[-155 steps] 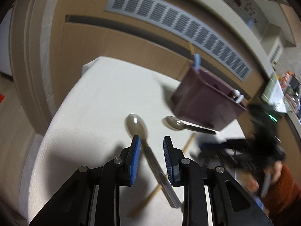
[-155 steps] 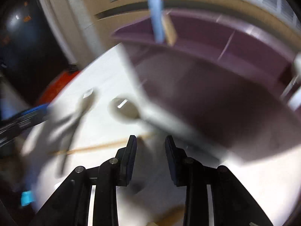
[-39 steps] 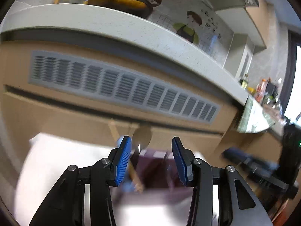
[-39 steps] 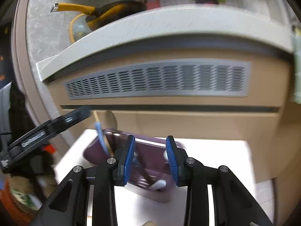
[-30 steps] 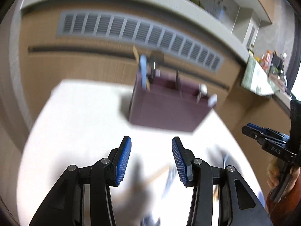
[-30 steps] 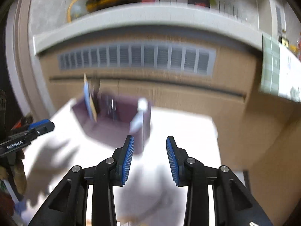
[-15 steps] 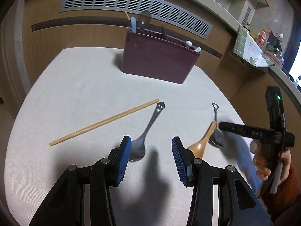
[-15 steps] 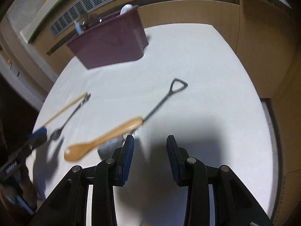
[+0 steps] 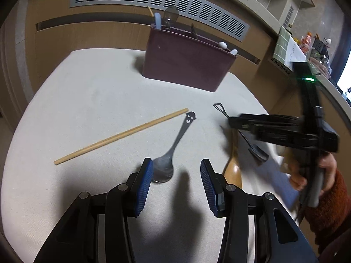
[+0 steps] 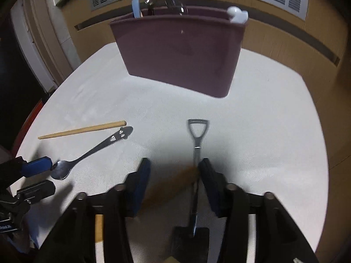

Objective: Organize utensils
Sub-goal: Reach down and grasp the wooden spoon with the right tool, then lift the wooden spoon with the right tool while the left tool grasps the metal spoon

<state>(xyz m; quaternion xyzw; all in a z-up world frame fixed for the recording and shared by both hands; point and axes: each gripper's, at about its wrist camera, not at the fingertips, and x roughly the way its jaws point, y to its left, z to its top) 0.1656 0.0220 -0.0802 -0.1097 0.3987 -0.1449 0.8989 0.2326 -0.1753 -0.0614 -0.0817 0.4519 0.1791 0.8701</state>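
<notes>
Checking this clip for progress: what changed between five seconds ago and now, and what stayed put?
The large spoon that lay between the left gripper's fingers now stands in the maroon holder, as does the second spoon. Both grippers swung up, then returned low: the left hangs open over the smiley spoon, the right gripper open around the shovel spoon. The chopstick remains on the table.

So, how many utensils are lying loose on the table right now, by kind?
Metal spoons: 2, the smiley-handled spoon and the shovel-shaped spoon
Wooden spoon: 1
Chopstick: 1
Total: 4
</notes>
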